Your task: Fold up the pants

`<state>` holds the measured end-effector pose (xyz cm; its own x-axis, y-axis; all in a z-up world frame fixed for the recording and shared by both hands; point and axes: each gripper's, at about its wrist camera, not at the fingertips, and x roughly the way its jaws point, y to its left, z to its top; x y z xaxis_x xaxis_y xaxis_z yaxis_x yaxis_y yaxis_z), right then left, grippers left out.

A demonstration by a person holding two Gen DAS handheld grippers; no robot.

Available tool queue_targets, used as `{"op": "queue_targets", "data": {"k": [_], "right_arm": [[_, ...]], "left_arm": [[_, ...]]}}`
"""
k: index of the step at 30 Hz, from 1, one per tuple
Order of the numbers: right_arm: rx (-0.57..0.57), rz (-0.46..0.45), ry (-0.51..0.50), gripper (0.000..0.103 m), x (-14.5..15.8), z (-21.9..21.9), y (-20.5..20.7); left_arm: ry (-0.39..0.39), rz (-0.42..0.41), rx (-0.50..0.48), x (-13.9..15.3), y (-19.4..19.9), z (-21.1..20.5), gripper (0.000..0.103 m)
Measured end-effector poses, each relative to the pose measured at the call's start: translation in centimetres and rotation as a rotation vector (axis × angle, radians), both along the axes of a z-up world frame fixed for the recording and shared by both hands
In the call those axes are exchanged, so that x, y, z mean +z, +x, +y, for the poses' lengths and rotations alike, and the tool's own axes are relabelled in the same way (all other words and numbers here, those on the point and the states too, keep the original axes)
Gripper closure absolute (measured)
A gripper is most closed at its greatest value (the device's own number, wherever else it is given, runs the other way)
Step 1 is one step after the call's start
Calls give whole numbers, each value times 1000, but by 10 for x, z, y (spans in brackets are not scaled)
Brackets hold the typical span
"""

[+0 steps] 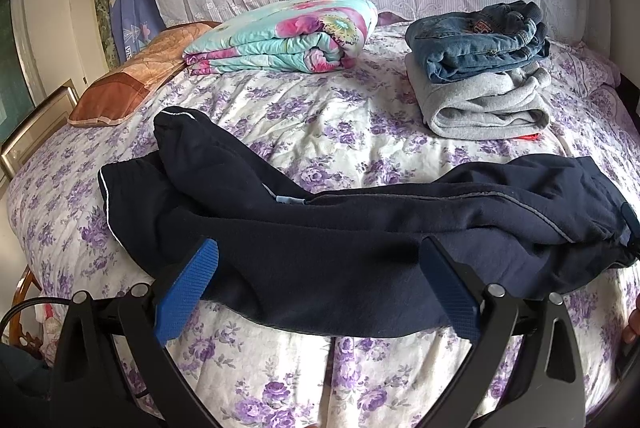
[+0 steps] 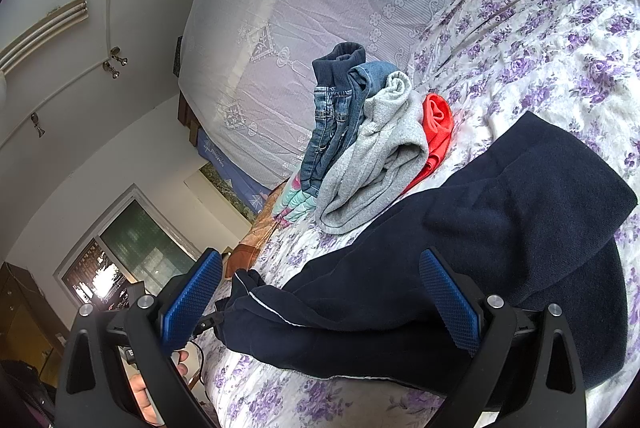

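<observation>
Dark navy pants (image 1: 320, 240) with thin white side piping lie lengthwise across the near part of the bed, legs laid together, leg ends at the left and waist at the right. My left gripper (image 1: 320, 260) is open, its blue pads hovering over the pants' near edge, holding nothing. In the right wrist view the same pants (image 2: 460, 268) lie across the bed. My right gripper (image 2: 320, 276) is open above their waist end, holding nothing.
A stack of folded jeans (image 1: 476, 40) on grey sweatpants (image 1: 484, 104) sits at the back right, over a red garment (image 2: 438, 124). A folded floral quilt (image 1: 284, 36) and a brown pillow (image 1: 132, 84) lie at the back left. The purple-flowered bedsheet (image 1: 332, 132) covers the bed.
</observation>
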<state>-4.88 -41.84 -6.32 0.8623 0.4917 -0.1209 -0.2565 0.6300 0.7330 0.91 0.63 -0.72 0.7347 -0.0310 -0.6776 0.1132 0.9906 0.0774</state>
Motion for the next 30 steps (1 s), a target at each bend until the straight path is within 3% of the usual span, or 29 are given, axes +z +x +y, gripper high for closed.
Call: {"op": "queue_targets", "data": {"k": [3,6,11,17,21,25,30], "right_arm": [[-77,11,-51,3,6,0,-5],[-240,49,-186,3,15,7,-15],[-327,57,-345,4,24,25,-19],[-349,71,-351,3,23,23,-21],[-350,119,-377,4,30,20,-29],[-416,174,-456,4,48,-1,-43],[-385,358,-388,4,41,-47,-26]], "left_arm": [[-2,-2,1,0,0,0,5],[2,-4,5,1,2,1,5],[-11,-8,12,4,6,8,5],[-3,-45,33,11,8,21,5],[7,-69,88,26,24,57,5],[10,-43,224,41,63,129,5],[-41,19,317,38,115,200,5]]}}
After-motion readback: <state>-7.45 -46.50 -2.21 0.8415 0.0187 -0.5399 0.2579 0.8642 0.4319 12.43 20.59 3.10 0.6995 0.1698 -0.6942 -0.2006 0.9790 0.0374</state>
